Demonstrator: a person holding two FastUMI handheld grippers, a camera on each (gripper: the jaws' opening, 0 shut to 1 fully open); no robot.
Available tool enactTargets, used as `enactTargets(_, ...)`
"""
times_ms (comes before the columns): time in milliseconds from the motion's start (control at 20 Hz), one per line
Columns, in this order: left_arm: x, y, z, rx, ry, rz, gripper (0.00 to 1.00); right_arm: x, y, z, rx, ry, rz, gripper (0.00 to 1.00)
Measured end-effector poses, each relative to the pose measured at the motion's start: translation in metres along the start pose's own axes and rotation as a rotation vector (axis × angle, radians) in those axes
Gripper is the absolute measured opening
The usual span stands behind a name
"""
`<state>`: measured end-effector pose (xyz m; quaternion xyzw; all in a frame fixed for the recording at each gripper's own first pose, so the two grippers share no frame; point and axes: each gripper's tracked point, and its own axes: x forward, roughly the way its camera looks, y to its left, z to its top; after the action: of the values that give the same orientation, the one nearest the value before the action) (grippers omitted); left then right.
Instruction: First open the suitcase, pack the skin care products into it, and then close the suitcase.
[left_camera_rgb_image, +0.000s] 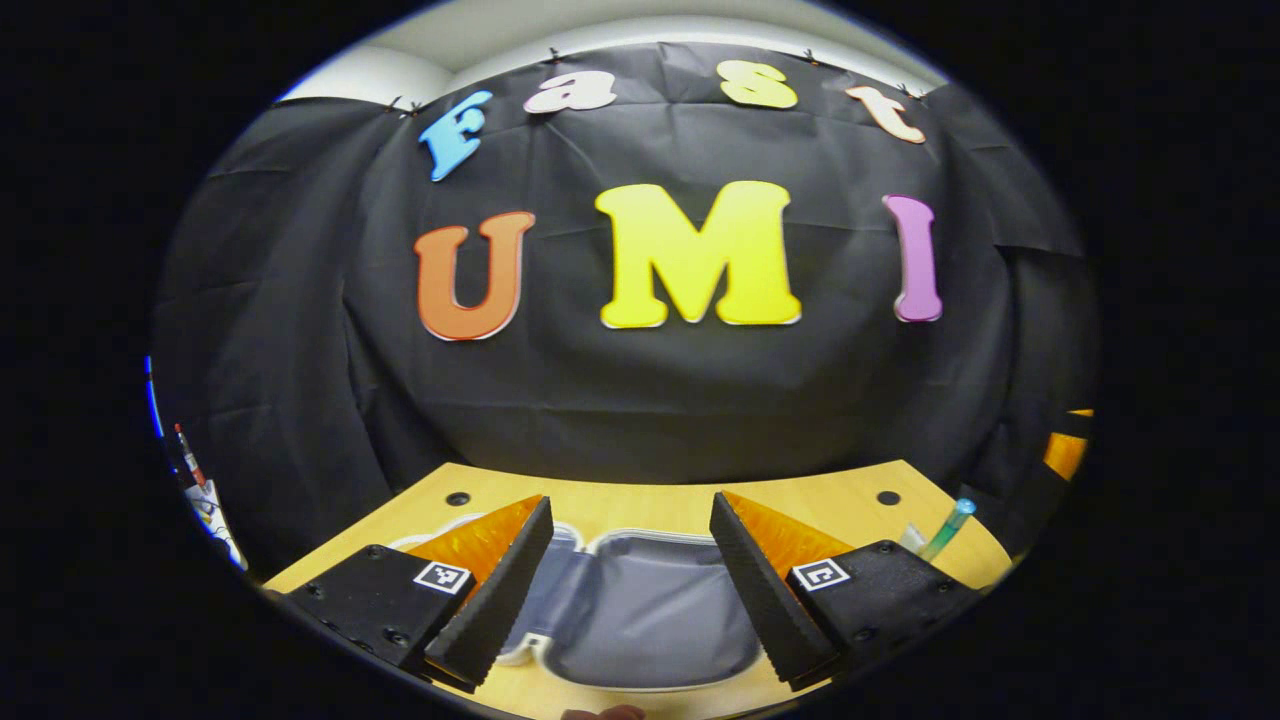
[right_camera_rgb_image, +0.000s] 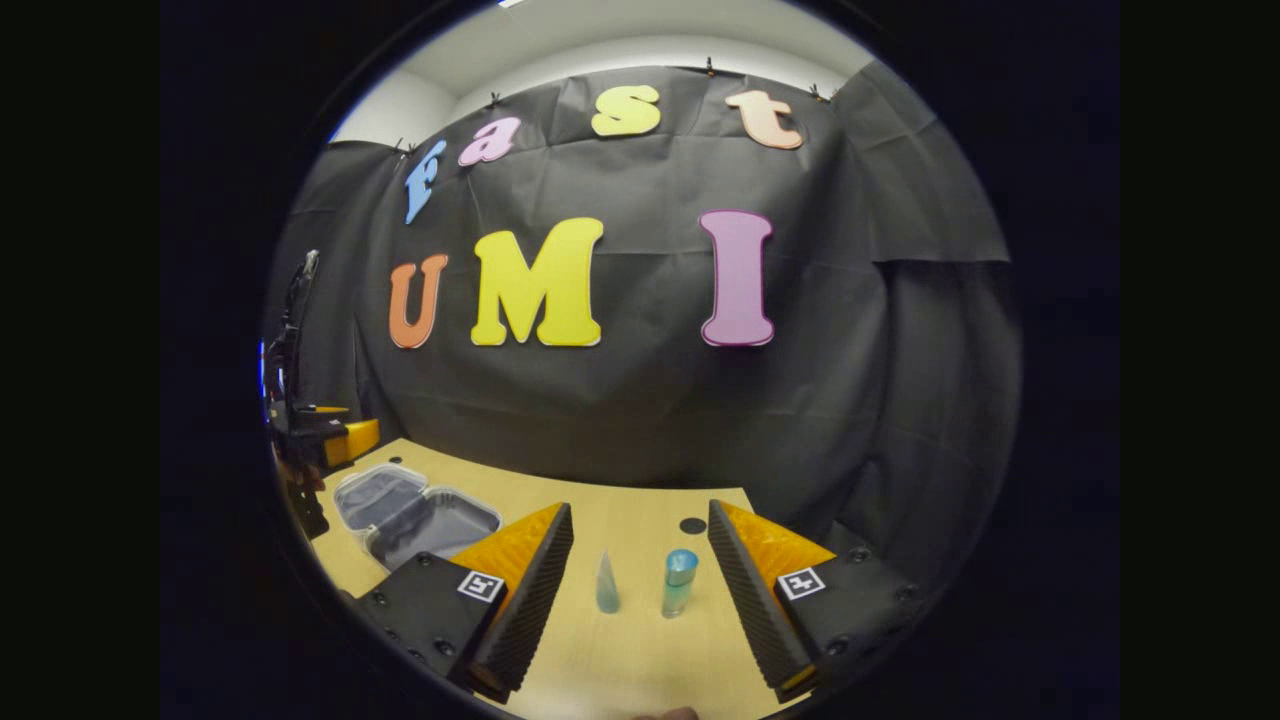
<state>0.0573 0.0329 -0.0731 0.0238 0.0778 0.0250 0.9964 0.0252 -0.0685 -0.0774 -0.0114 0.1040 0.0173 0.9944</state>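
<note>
Grey-lined and already lying open, the suitcase (left_camera_rgb_image: 640, 610) is sitting at the bottom centre of the left gripper view, so packing is beginning. The right gripper (right_camera_rgb_image: 640, 590), jaws spreading wide and holding nothing, is facing two skin care products, a cone-shaped tube (right_camera_rgb_image: 607, 583) and a blue-capped tube (right_camera_rgb_image: 679, 583); next it likely needs closing on one. The left gripper (left_camera_rgb_image: 632, 585) is hanging wide and empty above the suitcase.
</note>
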Motion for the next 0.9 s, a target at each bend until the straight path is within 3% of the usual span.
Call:
enactTargets(300, -0.002, -0.131, -0.038, 0.077, 0.085, -0.213, 1.00, -0.002, -0.059, -0.022, 0.011, 0.035, -0.031, 0.80)
enactTargets(450, -0.001, -0.190, -0.066, 0.053, 0.126, -0.309, 1.00, 0.001, -0.091, -0.038, 0.018, 0.072, -0.056, 0.80)
enactTargets(650, 0.013, -0.253, -0.117, 0.030, 0.208, -0.359, 1.00, 0.002, -0.133, -0.064, -0.014, 0.128, -0.084, 0.80)
enactTargets(900, 0.049, -0.277, -0.174, 0.031, 0.284, -0.354, 1.00, -0.010, -0.170, -0.114, 0.003, 0.236, -0.140, 0.81)
